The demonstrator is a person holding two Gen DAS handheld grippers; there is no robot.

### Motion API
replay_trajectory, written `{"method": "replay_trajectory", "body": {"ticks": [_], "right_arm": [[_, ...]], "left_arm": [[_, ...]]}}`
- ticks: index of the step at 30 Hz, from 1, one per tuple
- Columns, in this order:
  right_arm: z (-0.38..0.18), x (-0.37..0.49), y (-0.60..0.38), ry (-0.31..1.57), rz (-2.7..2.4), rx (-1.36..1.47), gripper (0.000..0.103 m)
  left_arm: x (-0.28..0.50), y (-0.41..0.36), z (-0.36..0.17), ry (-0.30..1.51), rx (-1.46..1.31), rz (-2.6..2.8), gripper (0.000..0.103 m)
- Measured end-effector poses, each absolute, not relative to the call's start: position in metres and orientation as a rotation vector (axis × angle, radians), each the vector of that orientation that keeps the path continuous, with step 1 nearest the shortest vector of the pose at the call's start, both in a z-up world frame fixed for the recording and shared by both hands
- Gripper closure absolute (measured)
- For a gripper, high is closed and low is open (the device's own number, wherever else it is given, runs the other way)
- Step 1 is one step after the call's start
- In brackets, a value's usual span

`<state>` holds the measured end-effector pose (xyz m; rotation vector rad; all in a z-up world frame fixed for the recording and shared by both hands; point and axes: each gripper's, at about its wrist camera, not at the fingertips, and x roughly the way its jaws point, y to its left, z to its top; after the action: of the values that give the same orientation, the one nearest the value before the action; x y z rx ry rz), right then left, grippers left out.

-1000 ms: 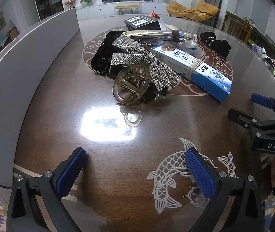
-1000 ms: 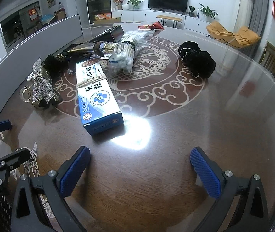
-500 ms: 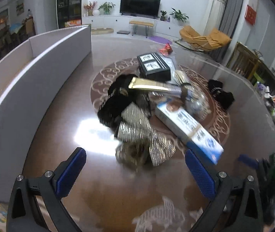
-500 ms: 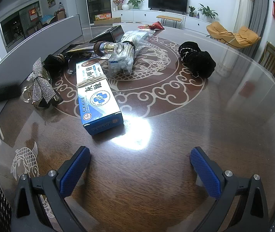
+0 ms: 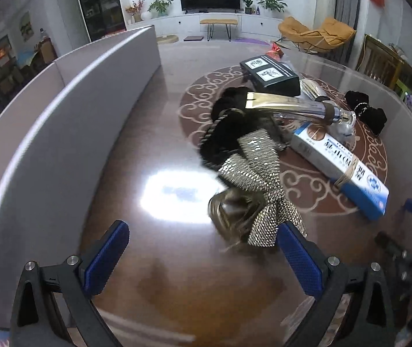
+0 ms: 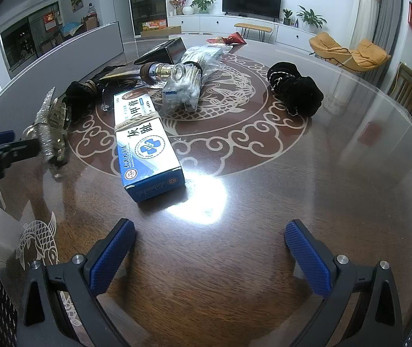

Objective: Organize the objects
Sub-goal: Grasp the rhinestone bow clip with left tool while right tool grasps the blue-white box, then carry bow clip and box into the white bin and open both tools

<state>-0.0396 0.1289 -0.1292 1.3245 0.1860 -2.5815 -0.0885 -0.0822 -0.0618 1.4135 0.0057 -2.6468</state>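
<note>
A pile lies on the round wooden table (image 5: 154,133): a sparkly silver bow hair clip (image 5: 259,179), a black scrunchie (image 5: 229,133), a gold tube with a glass cap (image 5: 292,105), a blue-and-white box (image 5: 342,167) and a black box (image 5: 269,75). My left gripper (image 5: 203,256) is open and empty, just short of the hair clip. My right gripper (image 6: 210,253) is open and empty, in front of the blue-and-white box (image 6: 145,141). A bag of cotton swabs (image 6: 190,84) and a black scrunchie (image 6: 295,88) lie farther back. The left gripper (image 6: 0,147) shows at the left edge.
A grey partition (image 5: 61,121) curves along the table's left edge. A fish inlay (image 6: 36,240) marks the near left rim. A red packet (image 6: 226,40) lies at the far side. Chairs and a TV stand beyond the table.
My left gripper rose and pulled back, then came forward and down toward the hair clip. It left the right wrist view and came back in at the left edge. My right gripper stayed still.
</note>
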Motion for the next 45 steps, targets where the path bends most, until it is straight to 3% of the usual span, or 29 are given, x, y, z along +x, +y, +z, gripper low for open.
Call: {"method": "replay_trajectory", "body": {"ticks": [9, 16, 18, 19, 25, 28, 33, 35, 37, 38, 42, 45], "right_arm": [[-0.129, -0.039, 0.129, 0.186, -2.581, 1.325, 0.000], [-0.129, -0.039, 0.129, 0.187, -2.581, 1.325, 0.000], [-0.129, -0.039, 0.129, 0.187, -2.581, 1.325, 0.000], [-0.129, -0.039, 0.129, 0.187, -2.581, 1.325, 0.000], [-0.125, -0.043, 0.129, 0.197, -2.477, 1.422, 0.000], [-0.099, -0.054, 0.118, 0.060, -2.364, 1.428, 0.000], [-0.095, -0.113, 0.044, 0.228, -2.261, 1.477, 0.000], [-0.107, -0.126, 0.023, 0.298, -2.207, 1.530, 0.010], [-0.113, -0.125, 0.010, 0.385, -2.190, 1.534, 0.050], [-0.111, -0.120, 0.008, 0.414, -2.204, 1.524, 0.058], [-0.102, -0.095, 0.022, 0.289, -2.202, 1.521, 0.060], [-0.093, -0.078, 0.051, -0.018, -2.178, 1.522, 0.060]], "left_arm": [[-0.071, -0.088, -0.044, 0.067, 1.361, -2.782, 0.000], [-0.122, -0.074, -0.085, 0.025, 1.460, -2.646, 0.000], [-0.128, -0.078, -0.090, 0.073, 1.502, -2.650, 0.018], [-0.126, -0.079, -0.086, 0.051, 1.456, -2.684, 0.050], [-0.102, -0.091, -0.080, 0.052, 1.468, -2.761, 0.053], [-0.085, -0.090, -0.078, 0.029, 1.484, -2.800, 0.053], [-0.060, -0.093, -0.066, 0.134, 1.487, -2.847, 0.053], [-0.051, -0.098, -0.056, 0.163, 1.475, -2.865, 0.053], [-0.043, -0.101, -0.046, 0.171, 1.460, -2.886, 0.053], [-0.038, -0.102, -0.041, 0.170, 1.451, -2.898, 0.053], [-0.028, -0.110, -0.021, 0.167, 1.417, -2.944, 0.053], [-0.022, -0.116, -0.005, 0.185, 1.382, -2.981, 0.053]]}}
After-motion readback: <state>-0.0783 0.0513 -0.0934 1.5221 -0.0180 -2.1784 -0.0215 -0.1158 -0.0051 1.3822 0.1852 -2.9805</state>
